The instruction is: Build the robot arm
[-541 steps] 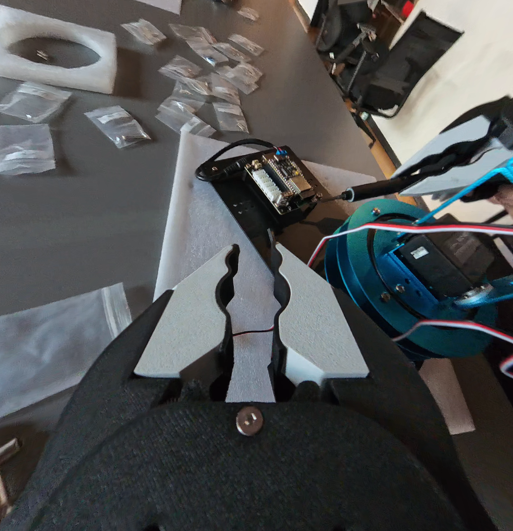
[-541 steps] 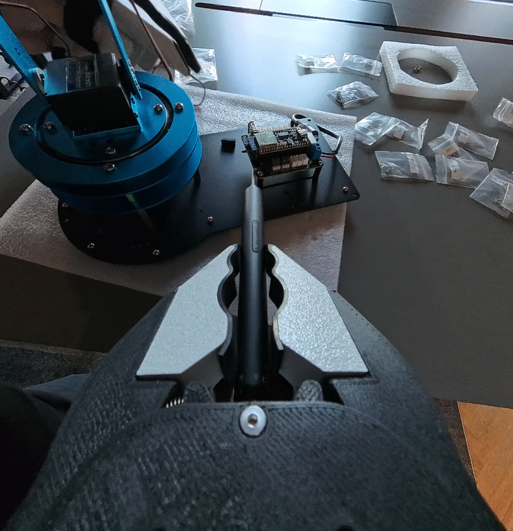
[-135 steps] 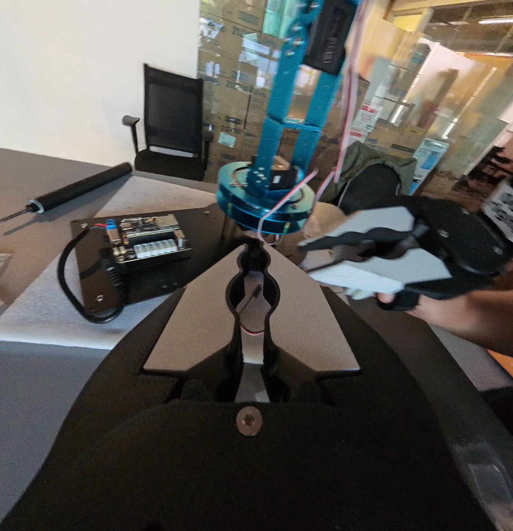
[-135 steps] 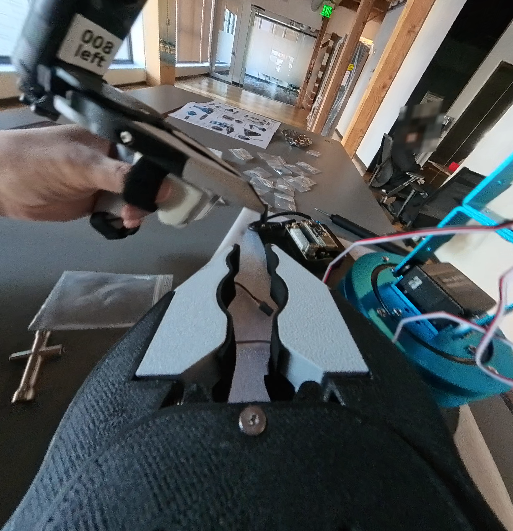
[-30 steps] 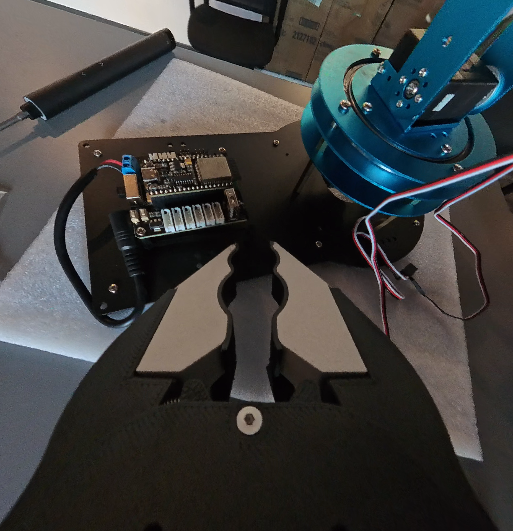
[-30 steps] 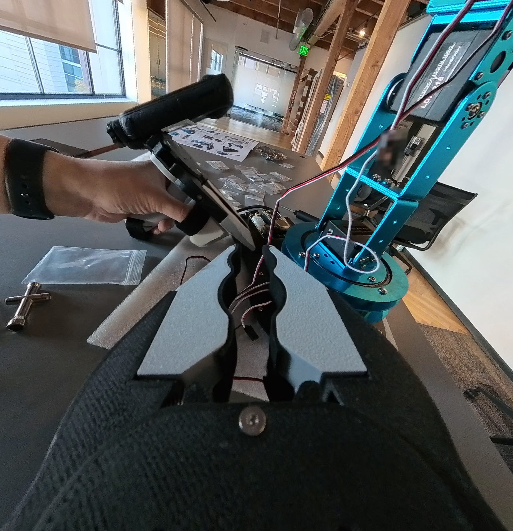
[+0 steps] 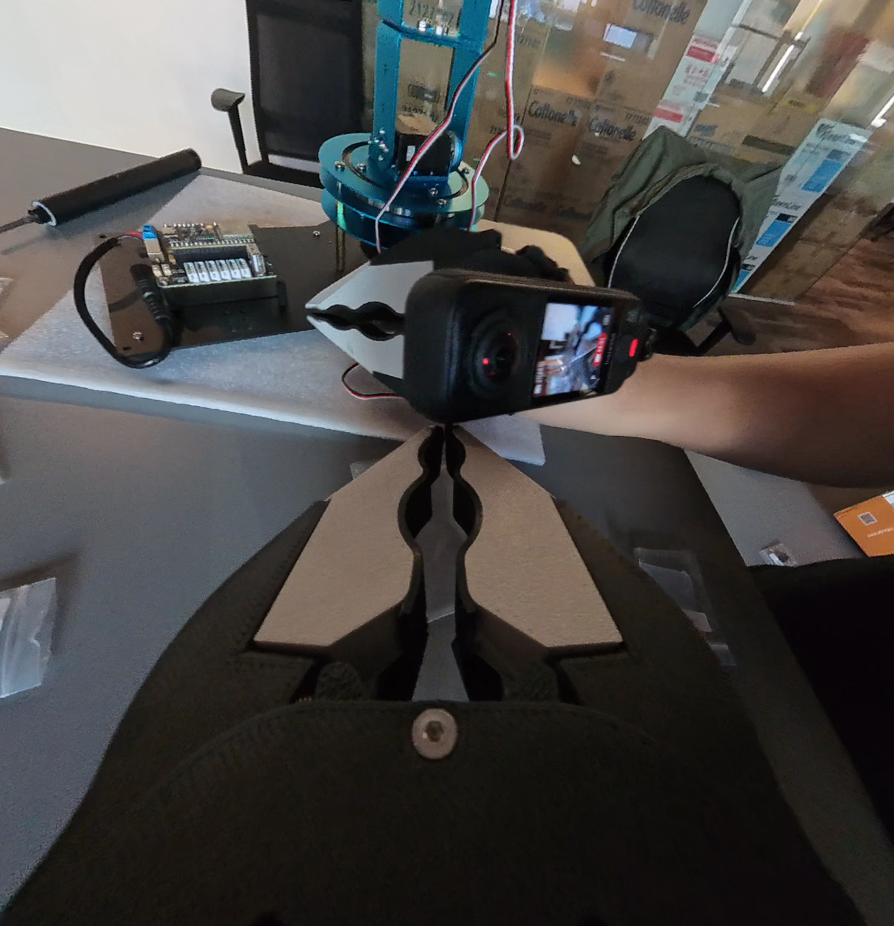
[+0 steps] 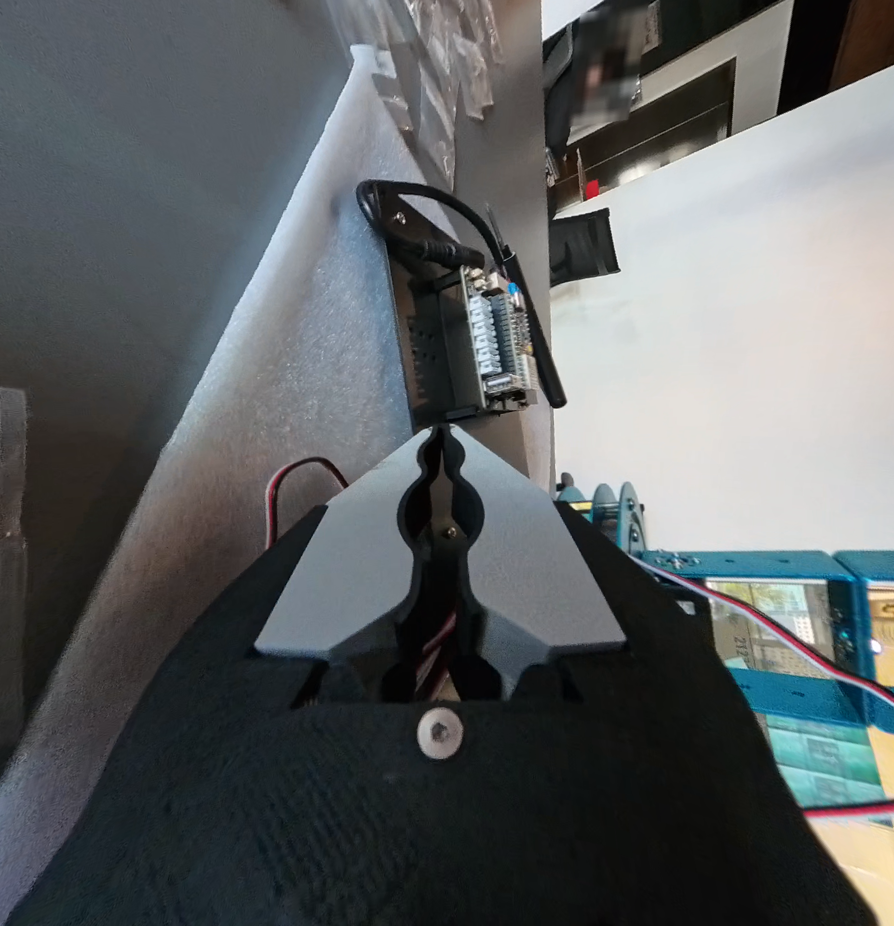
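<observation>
Dark grey desk [image 7: 134,501], parts everywhere. Left tongs [image 7: 440,438] are pinched together on nothing, hovering near the white foam sheet [image 7: 264,371]. Right tongs [image 8: 441,431] are together too, seemingly nipping the red, brown and white servo lead [image 8: 435,646]. Green circuit board [image 8: 495,340] sits just beyond their tips, blue metal robot arm [image 7: 405,190] alongside.

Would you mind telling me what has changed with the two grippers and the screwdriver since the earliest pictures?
The right gripper has let go of the black screwdriver, which now lies on the table behind the circuit board. It is now closed on the servo wires, rolled sideways near the board. The left gripper has drawn back and closed, holding nothing. The board, black plate and blue arm base stayed on the foam sheet.
</observation>
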The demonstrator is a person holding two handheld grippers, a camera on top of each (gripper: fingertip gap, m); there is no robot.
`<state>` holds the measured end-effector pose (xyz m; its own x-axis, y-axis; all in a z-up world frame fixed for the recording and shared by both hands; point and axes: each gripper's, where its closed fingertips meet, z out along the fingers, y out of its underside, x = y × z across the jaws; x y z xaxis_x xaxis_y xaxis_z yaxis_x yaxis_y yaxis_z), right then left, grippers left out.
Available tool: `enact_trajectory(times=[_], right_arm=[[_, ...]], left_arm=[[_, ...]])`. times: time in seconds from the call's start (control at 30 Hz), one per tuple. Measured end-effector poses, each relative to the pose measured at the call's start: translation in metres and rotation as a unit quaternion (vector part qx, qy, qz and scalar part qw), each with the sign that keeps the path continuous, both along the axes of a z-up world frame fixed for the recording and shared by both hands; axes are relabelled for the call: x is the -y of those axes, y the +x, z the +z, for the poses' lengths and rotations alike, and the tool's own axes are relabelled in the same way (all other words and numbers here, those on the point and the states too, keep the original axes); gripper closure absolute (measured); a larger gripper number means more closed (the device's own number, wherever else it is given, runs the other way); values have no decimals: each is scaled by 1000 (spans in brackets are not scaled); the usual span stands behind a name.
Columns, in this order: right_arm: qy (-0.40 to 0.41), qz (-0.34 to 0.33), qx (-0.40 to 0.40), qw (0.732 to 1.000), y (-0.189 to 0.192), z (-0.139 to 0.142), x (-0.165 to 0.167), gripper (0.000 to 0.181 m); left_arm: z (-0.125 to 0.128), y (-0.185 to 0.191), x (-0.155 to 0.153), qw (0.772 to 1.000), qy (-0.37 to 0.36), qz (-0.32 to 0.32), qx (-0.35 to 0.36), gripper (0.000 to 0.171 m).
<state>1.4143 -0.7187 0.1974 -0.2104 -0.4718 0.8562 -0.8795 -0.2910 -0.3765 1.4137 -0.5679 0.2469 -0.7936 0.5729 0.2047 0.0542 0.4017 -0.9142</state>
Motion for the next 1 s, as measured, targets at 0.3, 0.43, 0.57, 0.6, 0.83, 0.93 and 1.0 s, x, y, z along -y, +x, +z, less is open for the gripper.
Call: enact_trajectory(times=[0.3, 0.43, 0.57, 0.6, 0.83, 0.93, 1.0], right_arm=[[-4, -12, -10, 1000, 4, -4, 13, 181], [-20, -16, -14, 1000, 5, -2, 18, 181], [-31, -21, -13, 999, 5, -1, 22, 181], [-30, -22, -13, 999, 5, -1, 22, 181], [-16, -31, -23, 999, 3, -4, 23, 181], [-9, -33, -35, 999, 2, -7, 23, 181], [-7, -33, -37, 999, 1, -7, 23, 181]], left_arm=[[-6, 33, -2, 999, 2, 43, -1, 171], [-3, 48, -1, 998, -2, 59, -12, 171], [-9, 62, 1, 997, -5, 75, 20, 171], [-9, 64, 2, 997, -7, 79, 24, 171], [-4, 62, 0, 997, -17, 77, 25, 171], [-3, 60, -1, 997, -20, 75, 25, 171], [-3, 60, -1, 997, -19, 73, 24, 171]])
